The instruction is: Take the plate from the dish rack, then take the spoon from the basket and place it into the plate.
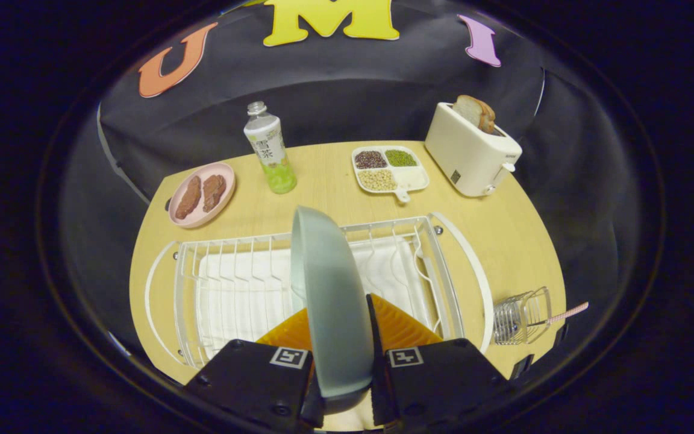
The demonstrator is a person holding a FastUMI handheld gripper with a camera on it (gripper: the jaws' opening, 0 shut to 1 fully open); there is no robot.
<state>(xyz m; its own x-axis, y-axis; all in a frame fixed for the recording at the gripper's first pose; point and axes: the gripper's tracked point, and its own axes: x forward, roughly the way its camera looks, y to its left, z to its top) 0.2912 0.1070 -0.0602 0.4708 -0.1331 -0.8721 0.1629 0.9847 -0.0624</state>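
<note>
Plate [334,301] stands on edge between the fingers of the tool [347,367], which are drawn in against its two faces low down near the rim; the tool is nearly closed, holding the plate and nothing else. Step in hand, as I judge it: the first one, taking the plate from the dish rack [443,271]. The plate rises directly over the middle of the dish rack; whether its lower edge has cleared the wires cannot be told, since the fingers hide it.

Next move, by judgement: carry the plate clear of the dish rack, turn it flat and set it on a bare part of the tabletop [335,193], likely on the far side of the dish rack. Then release and go for the spoon [564,314]. A thin, upright plate held by one edge may swing or slip, so the turn calls for care.

Plate: pale grey-blue, smooth, matt, round, shallow, seen almost edge-on with its hollow side partly showing. No chips visible.

Spoon: a pinkish handle sticks out sideways from the small wire basket [522,316], which stands on the tabletop just beside the dish rack's right end. The spoon's bowl is too small to make out.
</note>
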